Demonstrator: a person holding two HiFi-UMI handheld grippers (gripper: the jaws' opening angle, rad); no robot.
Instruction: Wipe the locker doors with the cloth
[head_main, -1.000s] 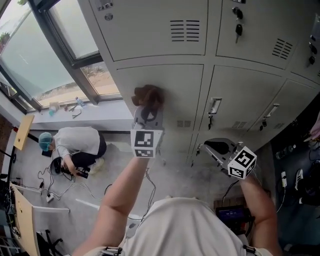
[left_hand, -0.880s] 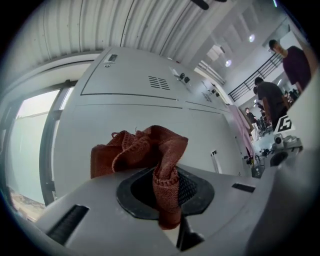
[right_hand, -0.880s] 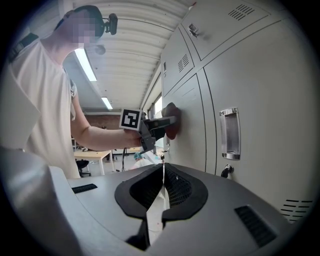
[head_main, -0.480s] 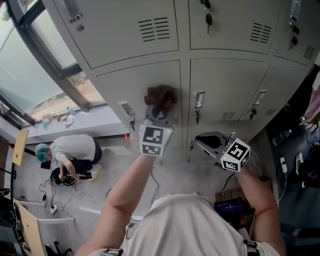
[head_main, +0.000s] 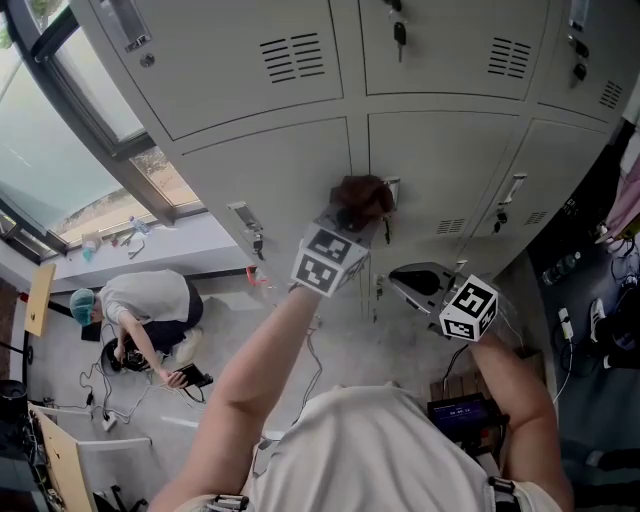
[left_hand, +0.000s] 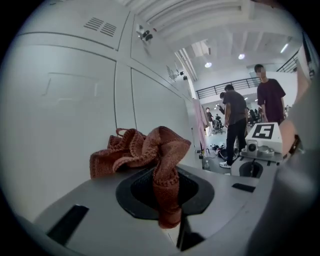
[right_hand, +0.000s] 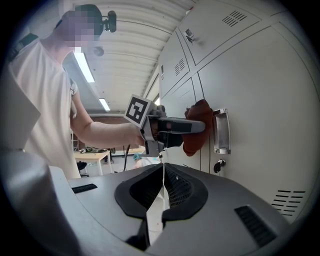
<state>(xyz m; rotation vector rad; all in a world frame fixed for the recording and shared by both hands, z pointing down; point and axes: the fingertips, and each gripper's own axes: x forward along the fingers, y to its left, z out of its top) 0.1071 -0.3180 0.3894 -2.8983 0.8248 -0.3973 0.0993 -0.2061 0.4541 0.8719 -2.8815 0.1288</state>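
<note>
At the lower row of locker doors (head_main: 455, 165), the left gripper (head_main: 348, 222) points at the door face, its jaws pinching a rust-brown knitted cloth (head_main: 362, 196); the pinched strip runs lengthwise along the jaws toward the door, and the crumpled bulk spreads leftward in the left gripper view; the wad touches the door just beside its handle (right_hand: 221, 131); the right gripper (right_hand: 162, 176) hangs lower and apart, jaws pressed together on nothing.
</note>
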